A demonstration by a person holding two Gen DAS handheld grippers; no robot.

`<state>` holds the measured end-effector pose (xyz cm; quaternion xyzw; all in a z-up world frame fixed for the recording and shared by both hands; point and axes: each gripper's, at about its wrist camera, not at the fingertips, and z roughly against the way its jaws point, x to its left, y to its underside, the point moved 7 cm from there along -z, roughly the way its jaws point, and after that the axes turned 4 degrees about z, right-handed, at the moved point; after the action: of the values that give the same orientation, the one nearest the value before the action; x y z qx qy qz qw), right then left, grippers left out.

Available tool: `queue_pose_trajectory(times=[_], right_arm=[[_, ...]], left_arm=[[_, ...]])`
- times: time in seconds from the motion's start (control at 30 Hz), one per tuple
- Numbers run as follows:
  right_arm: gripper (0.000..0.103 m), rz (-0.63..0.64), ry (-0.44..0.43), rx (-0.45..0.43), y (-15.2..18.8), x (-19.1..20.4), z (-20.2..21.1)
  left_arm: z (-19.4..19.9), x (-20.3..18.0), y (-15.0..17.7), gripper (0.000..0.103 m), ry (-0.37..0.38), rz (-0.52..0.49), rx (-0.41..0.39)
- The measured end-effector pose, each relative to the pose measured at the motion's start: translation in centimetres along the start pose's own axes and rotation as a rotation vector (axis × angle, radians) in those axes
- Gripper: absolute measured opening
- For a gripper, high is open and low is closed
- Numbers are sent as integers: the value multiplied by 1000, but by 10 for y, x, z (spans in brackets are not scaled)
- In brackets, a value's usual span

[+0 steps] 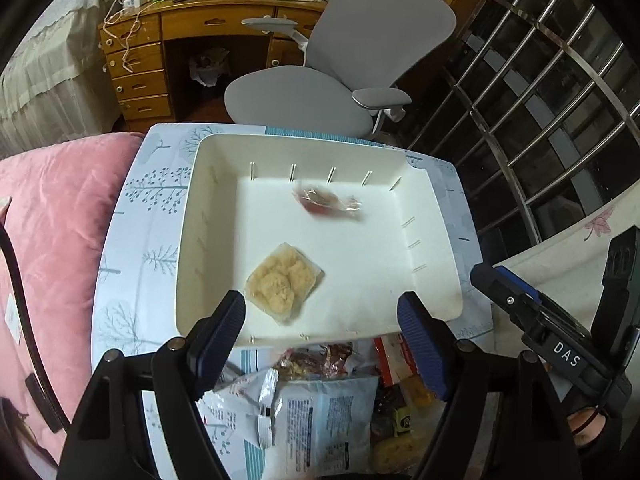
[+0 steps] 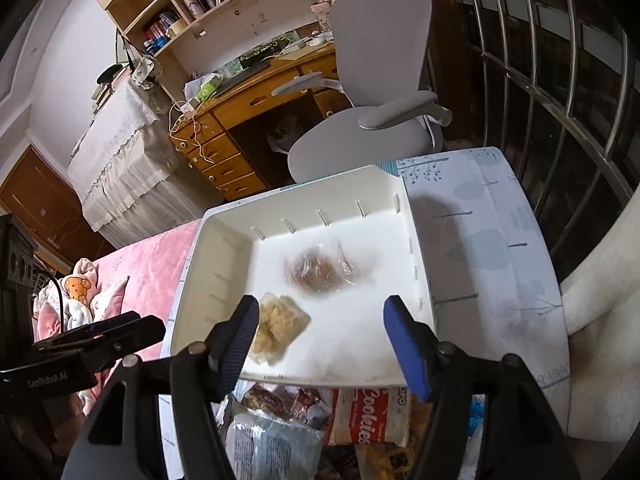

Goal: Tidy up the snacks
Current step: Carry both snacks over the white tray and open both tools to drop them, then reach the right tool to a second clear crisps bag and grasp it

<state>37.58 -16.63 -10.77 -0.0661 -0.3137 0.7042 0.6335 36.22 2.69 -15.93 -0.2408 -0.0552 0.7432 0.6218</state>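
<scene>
White tray (image 1: 192, 240) on a tree-print table (image 1: 132, 240): holds a pale crumbly snack (image 1: 282, 282) near the front and a blurred reddish wrapped snack (image 1: 326, 202) farther back. Left gripper (image 1: 322, 326) and right gripper (image 2: 320, 332): jaws spread, nothing held, above the tray's near edge. Pile of snack packets (image 2: 320, 420): just in front of the tray.

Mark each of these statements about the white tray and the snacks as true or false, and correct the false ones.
1. The white tray holds two wrapped snacks. True: a pale crumbly one and a reddish one.
2. The left tool grips the pale snack. False: it is open and holds nothing.
3. A pile of snack packets lies in front of the tray, outside it. True.
4. The right tool is shut. False: it is open.
5. The tray has a lid on. False: it is uncovered.
</scene>
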Motion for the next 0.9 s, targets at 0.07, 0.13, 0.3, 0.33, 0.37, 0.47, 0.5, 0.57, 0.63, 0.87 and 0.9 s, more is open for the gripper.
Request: queue_pose_trajectory(times=[0.07, 0.13, 0.3, 0.33, 0.37, 0.47, 0.5, 0.57, 0.63, 0.87, 0.9], right_arm=[[65, -1, -7, -2, 4, -1, 8], [65, -1, -12, -5, 9, -2, 17], [65, 6, -31, -23, 25, -7, 51], [65, 7, -33, -25, 29, -9, 57], [65, 8, -37, -26, 32, -10, 63], [65, 11, -49, -21, 48, -15, 81], [65, 13, -55, -17, 54, -16, 87], [66, 15, -64, -10, 66, -18, 96], [66, 18, -69, 2, 79, -20, 105], [66, 5, -84, 65, 121, -31, 120], [66, -2, -89, 77, 125, -32, 121]], left_arm=[[7, -1, 8, 77, -7, 6, -4], [15, -4, 17, 77, -14, 9, -11], [38, -13, 49, 78, -25, 32, -34], [42, -15, 57, 78, -26, 40, -36], [47, -17, 63, 78, -26, 46, -39], [61, -23, 91, 78, -30, 65, -57], [65, -25, 100, 78, -31, 69, -62], [72, -26, 117, 79, -30, 81, -70], [78, -27, 136, 79, -30, 96, -72], [83, -20, 192, 79, -43, 157, -51], [83, -18, 200, 79, -46, 168, -46]])
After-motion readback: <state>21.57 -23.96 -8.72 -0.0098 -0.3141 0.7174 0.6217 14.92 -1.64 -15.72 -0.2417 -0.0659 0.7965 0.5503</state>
